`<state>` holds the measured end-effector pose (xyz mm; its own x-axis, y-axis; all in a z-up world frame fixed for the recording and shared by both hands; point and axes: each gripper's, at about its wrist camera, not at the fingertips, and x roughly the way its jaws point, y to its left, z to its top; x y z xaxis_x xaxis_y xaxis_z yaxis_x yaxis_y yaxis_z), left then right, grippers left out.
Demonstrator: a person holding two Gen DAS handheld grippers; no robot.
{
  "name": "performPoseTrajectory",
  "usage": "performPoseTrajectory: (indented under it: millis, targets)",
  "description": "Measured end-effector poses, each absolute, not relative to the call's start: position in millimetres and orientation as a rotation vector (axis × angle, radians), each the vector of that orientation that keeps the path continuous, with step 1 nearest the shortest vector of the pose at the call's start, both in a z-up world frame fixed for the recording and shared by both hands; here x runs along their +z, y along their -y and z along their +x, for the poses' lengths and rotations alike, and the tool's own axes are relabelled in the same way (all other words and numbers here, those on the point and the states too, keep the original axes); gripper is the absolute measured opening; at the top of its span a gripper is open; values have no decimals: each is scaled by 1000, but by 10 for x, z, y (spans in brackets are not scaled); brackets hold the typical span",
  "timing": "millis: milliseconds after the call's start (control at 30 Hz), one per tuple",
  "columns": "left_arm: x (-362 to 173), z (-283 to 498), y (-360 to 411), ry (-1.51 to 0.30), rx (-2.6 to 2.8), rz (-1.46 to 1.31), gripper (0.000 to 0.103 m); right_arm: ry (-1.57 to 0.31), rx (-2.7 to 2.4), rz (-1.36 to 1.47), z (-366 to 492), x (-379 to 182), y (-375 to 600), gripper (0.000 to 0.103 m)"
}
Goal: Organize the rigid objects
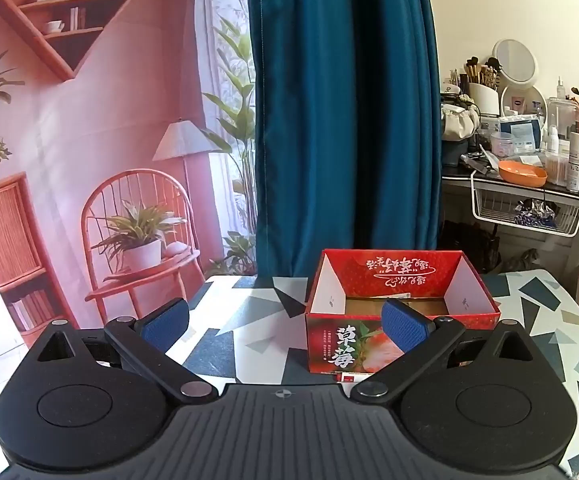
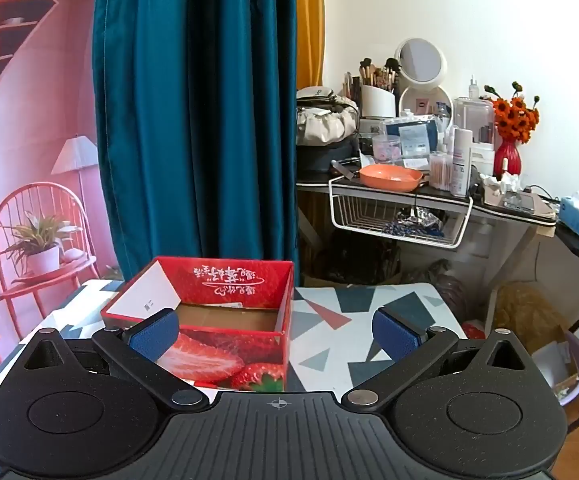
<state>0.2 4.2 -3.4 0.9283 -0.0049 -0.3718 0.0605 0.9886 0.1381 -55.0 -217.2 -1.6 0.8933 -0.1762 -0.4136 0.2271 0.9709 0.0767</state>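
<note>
A red open-topped strawberry box (image 1: 401,280) stands on the patterned table (image 1: 249,344), ahead and right of my left gripper (image 1: 285,326). It also shows in the right wrist view (image 2: 225,276), ahead and left of my right gripper (image 2: 275,332). Both grippers are open and empty, blue pads spread wide. The box floor looks like bare brown cardboard. A small white and red item (image 1: 349,377) lies on the table by the box's near bottom edge, partly hidden by my left gripper.
A teal curtain (image 2: 193,120) hangs behind the table. A cluttered dressing table (image 2: 429,196) with an orange bowl (image 2: 389,178), bottles, a mirror and a wire basket (image 2: 397,224) stands at the right. A pink printed backdrop (image 1: 89,140) fills the left.
</note>
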Motion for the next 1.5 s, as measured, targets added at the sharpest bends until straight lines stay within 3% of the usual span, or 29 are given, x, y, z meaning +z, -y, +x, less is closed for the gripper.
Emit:
performPoseTrajectory:
  millis: [1500]
  targets:
    - [-34,5,-23,-389,-22,140,103,-427,-210,122,-565,-54,2173,103]
